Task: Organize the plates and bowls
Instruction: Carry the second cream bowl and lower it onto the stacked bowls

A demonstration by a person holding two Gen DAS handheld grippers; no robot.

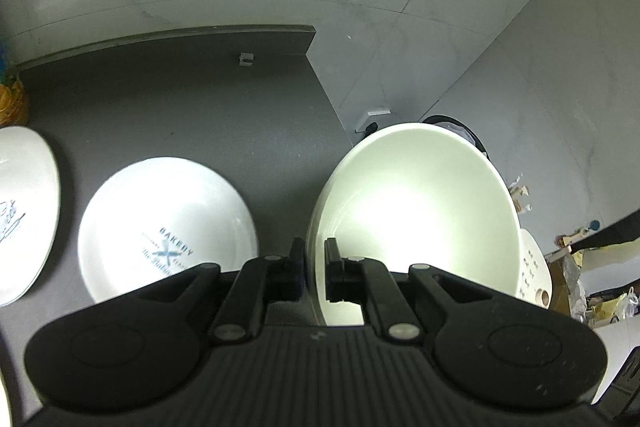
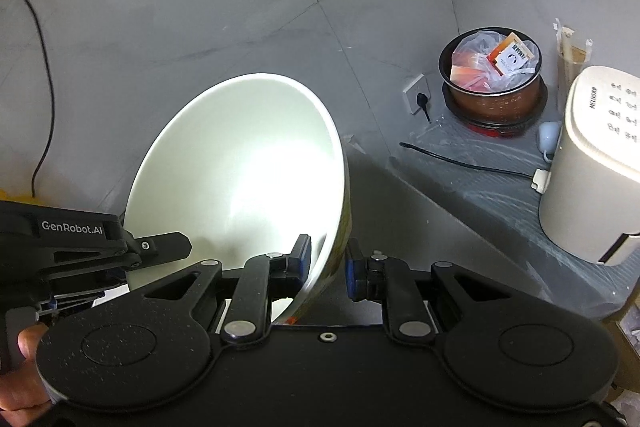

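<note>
A large pale bowl [image 1: 420, 211] is held up in the air between both grippers. My left gripper [image 1: 314, 267] is shut on its left rim, one finger inside and one outside. In the right wrist view the same bowl [image 2: 240, 179] fills the middle, and my right gripper [image 2: 326, 267] straddles its right rim with a gap at the outer finger. The left gripper [image 2: 120, 247] shows at the left of that view. Two white plates with blue "BAKERY" print lie on the dark counter: one [image 1: 164, 227] left of the bowl, another [image 1: 20, 211] at the far left edge.
The dark counter [image 1: 180, 107] ends at a grey tiled wall. To the right, a lower grey shelf [image 2: 480, 179] carries a pot with bagged packets [image 2: 492, 83], a cream appliance [image 2: 592, 163], a wall socket [image 2: 418, 93] and a black cable [image 2: 468, 161].
</note>
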